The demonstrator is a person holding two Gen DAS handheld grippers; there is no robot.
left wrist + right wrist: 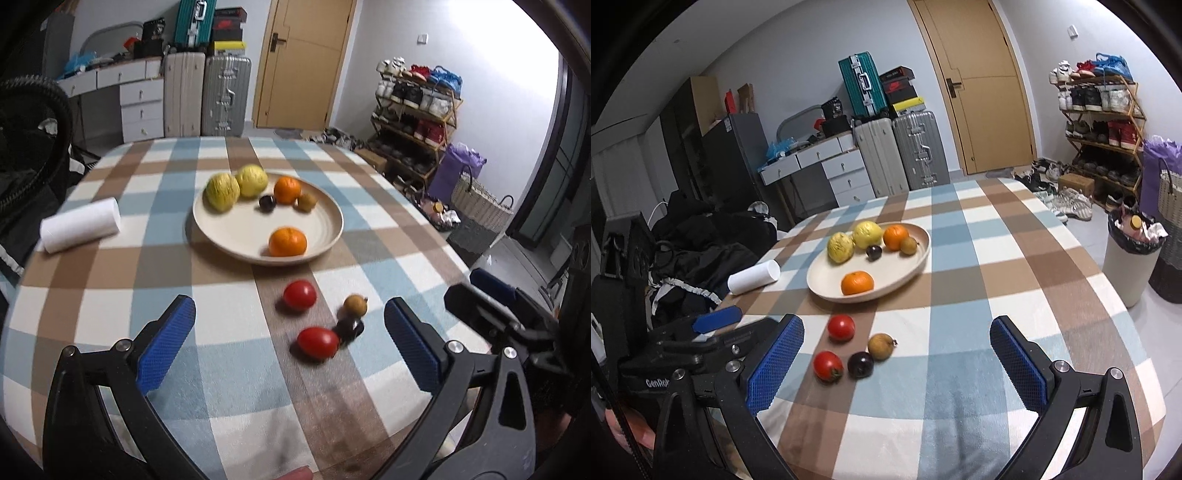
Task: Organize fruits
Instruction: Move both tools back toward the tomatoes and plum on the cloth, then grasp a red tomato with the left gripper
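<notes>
Checked table: paper roll beside fruit plate; both grippers spread, empty

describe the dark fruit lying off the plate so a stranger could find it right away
Start at the round cream plate on the checked tablecloth, then look at the four loose fruits on the cloth just in front of it. The small dark purple plum sits between a red tomato and a tan-brown round fruit. It is the only near-black fruit off the plate.
</notes>
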